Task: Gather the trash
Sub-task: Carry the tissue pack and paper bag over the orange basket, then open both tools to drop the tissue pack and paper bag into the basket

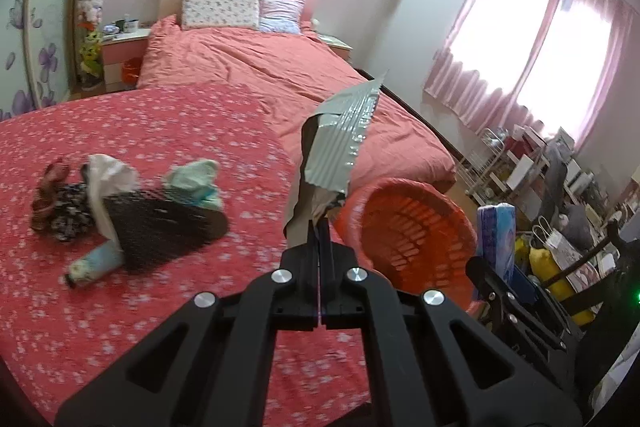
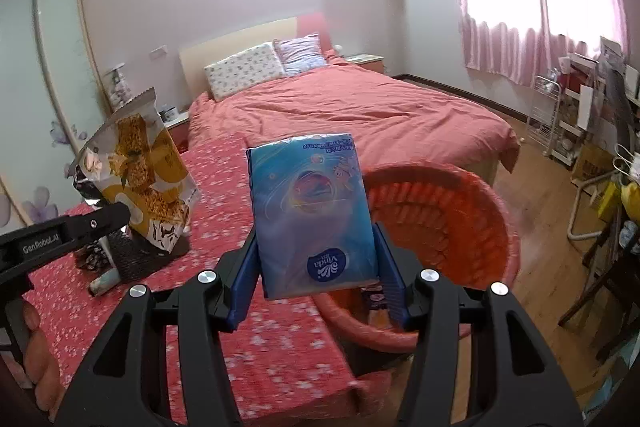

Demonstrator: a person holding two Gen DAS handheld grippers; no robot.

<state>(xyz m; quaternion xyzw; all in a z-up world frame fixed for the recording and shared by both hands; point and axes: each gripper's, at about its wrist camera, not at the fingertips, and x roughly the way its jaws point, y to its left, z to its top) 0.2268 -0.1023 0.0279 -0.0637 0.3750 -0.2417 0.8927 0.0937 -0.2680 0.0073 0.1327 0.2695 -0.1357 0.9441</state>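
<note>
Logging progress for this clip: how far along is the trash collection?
Midway. Something already lies in the orange basket. In hand: left gripper pinches a snack wrapper; right gripper grips a tissue pack. Left: the litter pile on the bedspread.

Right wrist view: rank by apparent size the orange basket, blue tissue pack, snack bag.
1. orange basket, largest, though partly hidden by the pack.
2. blue tissue pack, clamped in the right gripper; closeness to the lens inflates it.
3. snack bag, held by the left gripper; looks somewhat smaller than the pack, but true order is unsure.
</note>
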